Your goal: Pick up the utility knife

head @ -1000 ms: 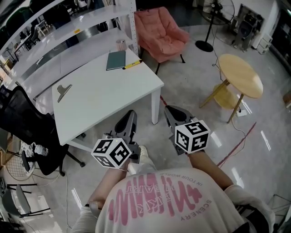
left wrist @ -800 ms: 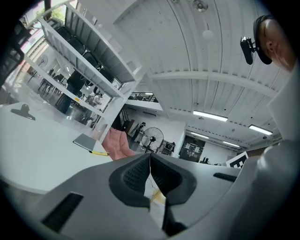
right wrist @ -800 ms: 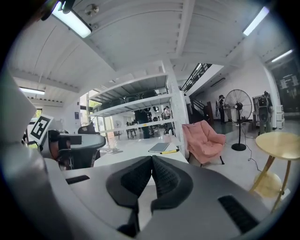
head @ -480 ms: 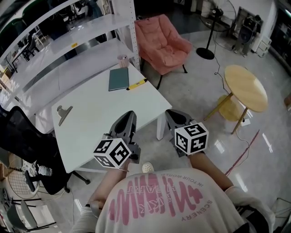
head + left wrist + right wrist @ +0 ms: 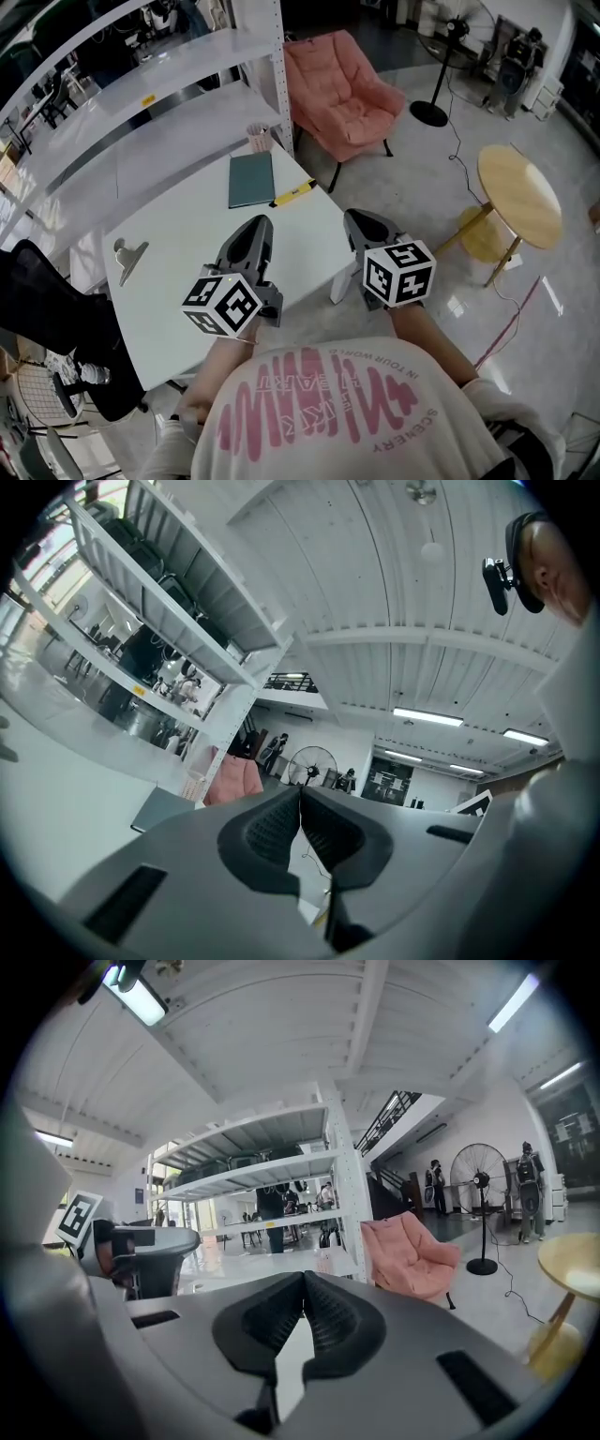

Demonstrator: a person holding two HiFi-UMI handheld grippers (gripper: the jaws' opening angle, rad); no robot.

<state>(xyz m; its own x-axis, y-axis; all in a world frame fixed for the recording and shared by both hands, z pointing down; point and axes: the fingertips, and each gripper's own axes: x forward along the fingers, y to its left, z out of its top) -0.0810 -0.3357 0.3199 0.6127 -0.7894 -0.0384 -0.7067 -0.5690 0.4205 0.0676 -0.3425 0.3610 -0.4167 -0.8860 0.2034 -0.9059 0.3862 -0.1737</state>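
Tabletop edges frame most of the head view: the white table (image 5: 178,253) sits at a slant, its far side close against a tall white shelf unit (image 5: 141,66) and its right corner jutting toward the person. The utility knife (image 5: 293,193), yellow with a dark tip, lies at the table's far right edge, just beside the lower right corner of a green notebook (image 5: 251,179). A pink cup (image 5: 258,139) stands at the far corner behind the notebook, and a metal binder clip (image 5: 127,256) lies near the left edge, well apart from the knife.

The left gripper (image 5: 255,231) hangs over the bare middle of the tabletop, pointing toward the notebook and knife, with clear surface between it and them. In the left gripper view its 2 jaws meet at the tips with nothing between them. The right gripper (image 5: 362,223) is off the table's right edge, above the floor by the corner leg; in the right gripper view its jaws are likewise pressed together and empty.

Open grey floor (image 5: 422,187) spreads right of the table. A pink armchair (image 5: 342,89) stands beyond the knife's corner, and a round wooden table (image 5: 520,183) sits farther right. A black office chair (image 5: 47,319) crowds the table's left side.
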